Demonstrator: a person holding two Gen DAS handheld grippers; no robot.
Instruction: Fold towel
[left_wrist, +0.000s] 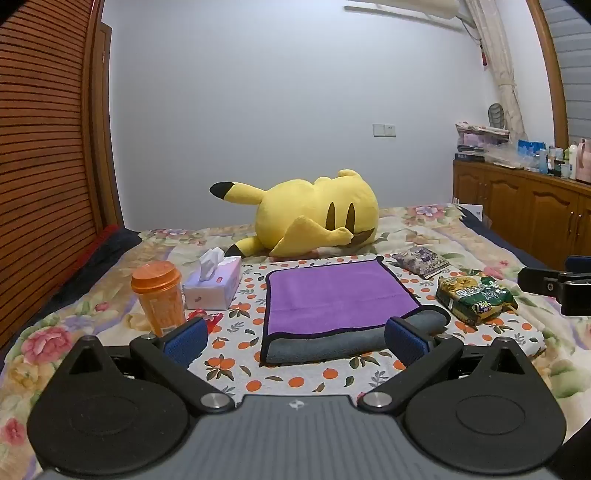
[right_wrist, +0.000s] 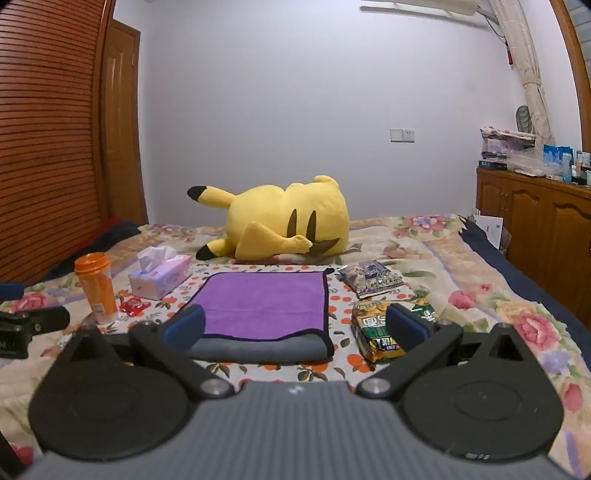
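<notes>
A purple towel (left_wrist: 332, 299) with a black hem and grey underside lies folded on an orange-print cloth (left_wrist: 295, 380) on the bed; its grey lower layer sticks out at the near edge. It also shows in the right wrist view (right_wrist: 266, 306). My left gripper (left_wrist: 295, 341) is open and empty, hovering just short of the towel's near edge. My right gripper (right_wrist: 295, 328) is open and empty, near the towel's near right corner. The right gripper shows at the right edge of the left wrist view (left_wrist: 554, 284).
An orange cup (left_wrist: 160, 295), a tissue box (left_wrist: 214, 284) and a red wrapper (left_wrist: 205, 317) lie left of the towel. A green snack bag (left_wrist: 476, 295) and a purple packet (left_wrist: 421, 261) lie right. A yellow plush (left_wrist: 314, 214) lies behind. A wooden cabinet (left_wrist: 524, 210) stands right.
</notes>
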